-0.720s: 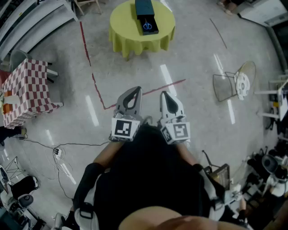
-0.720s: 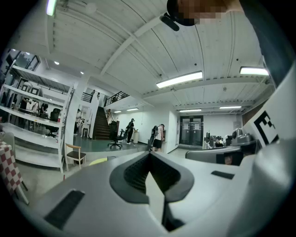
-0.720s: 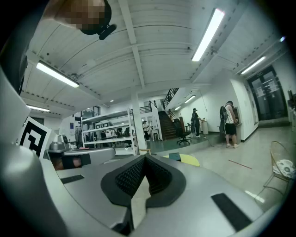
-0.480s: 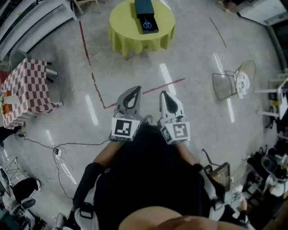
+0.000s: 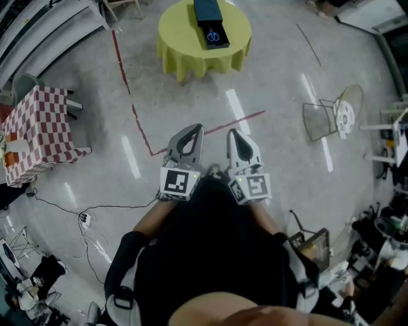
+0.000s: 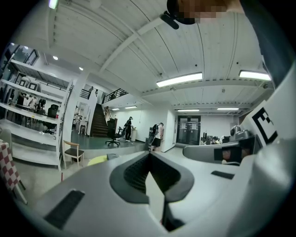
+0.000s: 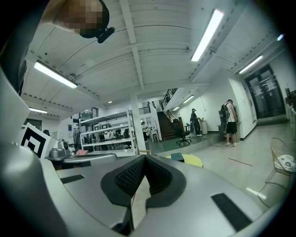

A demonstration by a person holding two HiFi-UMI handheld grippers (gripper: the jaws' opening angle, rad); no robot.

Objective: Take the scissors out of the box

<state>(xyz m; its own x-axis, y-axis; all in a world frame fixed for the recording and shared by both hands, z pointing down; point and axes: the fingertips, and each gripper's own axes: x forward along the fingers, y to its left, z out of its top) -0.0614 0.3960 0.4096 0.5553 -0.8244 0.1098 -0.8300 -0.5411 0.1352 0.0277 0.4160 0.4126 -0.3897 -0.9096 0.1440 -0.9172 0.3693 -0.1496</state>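
Far ahead stands a round table with a yellow cloth [image 5: 191,48]. On it lies a long dark box [image 5: 208,14], open at its near end, with blue-handled scissors [image 5: 213,36] inside. My left gripper [image 5: 195,128] and right gripper [image 5: 233,134] are held side by side close to the person's body, a long way short of the table. Both are shut with nothing between the jaws. In the left gripper view the left gripper [image 6: 149,153] points roughly level, with the yellow table [image 6: 96,160] low in the distance. The right gripper [image 7: 144,157] also faces the yellow table [image 7: 193,160].
A red-and-white checkered table [image 5: 35,130] stands at the left. Red tape lines [image 5: 137,124] cross the shiny floor. A wire chair with a white fan [image 5: 331,118] is at the right. Cables with a power strip [image 5: 84,218] lie at the lower left. People stand in the far background [image 6: 158,135].
The yellow table has shifted slightly right and lower in the head view. Both grippers keep their place and stay shut.
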